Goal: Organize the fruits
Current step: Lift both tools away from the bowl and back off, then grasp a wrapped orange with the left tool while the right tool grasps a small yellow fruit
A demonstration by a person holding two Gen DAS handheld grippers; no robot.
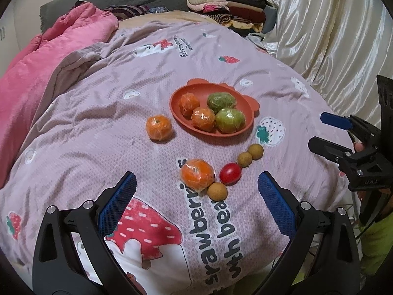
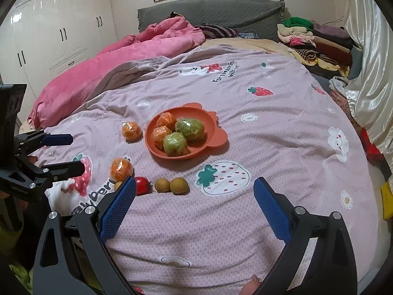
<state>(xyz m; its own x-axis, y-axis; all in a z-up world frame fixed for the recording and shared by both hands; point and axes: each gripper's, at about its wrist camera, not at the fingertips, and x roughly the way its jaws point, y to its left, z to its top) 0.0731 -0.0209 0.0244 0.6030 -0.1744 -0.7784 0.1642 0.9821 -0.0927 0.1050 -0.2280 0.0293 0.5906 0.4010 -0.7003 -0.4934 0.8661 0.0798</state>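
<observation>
Pink quilt bunched at left, folded clothes stack by shiny curtain, white wardrobe

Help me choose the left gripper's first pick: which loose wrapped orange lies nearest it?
The wrapped orange touching the small brown fruit, just ahead of the open left gripper. The other loose orange lies farther, beside the plate.

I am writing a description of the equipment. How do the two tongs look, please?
Both tongs look alike. The left tongs and right tongs have black skeletal frames with silver screws and long fingers faced with blue textured pads. Pale lettering, unreadable, marks the right tongs' body. Yellow-green clothing shows near the handles.
</observation>
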